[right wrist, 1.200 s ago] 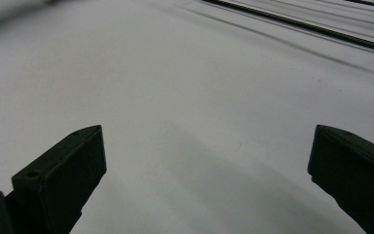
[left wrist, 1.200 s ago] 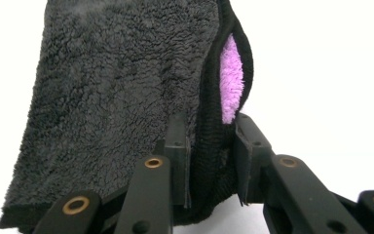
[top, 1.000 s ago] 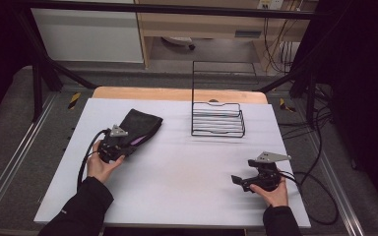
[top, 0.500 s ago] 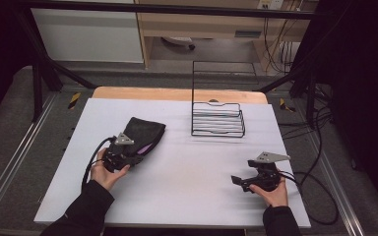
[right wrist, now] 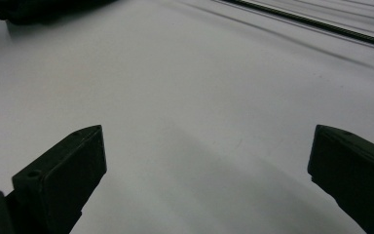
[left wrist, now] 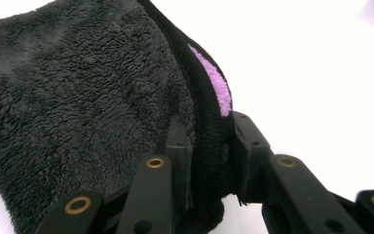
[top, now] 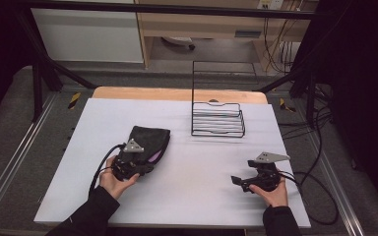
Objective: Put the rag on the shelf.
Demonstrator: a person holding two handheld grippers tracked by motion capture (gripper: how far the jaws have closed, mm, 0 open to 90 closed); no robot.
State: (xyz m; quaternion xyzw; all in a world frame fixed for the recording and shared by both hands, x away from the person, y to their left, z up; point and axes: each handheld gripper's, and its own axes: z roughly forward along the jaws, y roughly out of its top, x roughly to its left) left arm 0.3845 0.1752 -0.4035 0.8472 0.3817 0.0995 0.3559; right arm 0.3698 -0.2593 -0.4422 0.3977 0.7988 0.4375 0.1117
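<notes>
Fleece, black and shaggy with a purple lining, forms the cloth pinched at its piped edge by the left gripper; the right gripper gapes empty over the smooth white table.

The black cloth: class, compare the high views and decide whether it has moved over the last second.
Yes. The black cloth, clamped in the left gripper, has shifted right and nearer the person, closing toward the wire rack.

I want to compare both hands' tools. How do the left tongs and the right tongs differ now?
The left tongs are shut on the black fleece cloth; the right tongs stand wide open with nothing between them. The left tongs sit near the table's middle, the right tongs near its right edge. Both have black jaws.
</notes>
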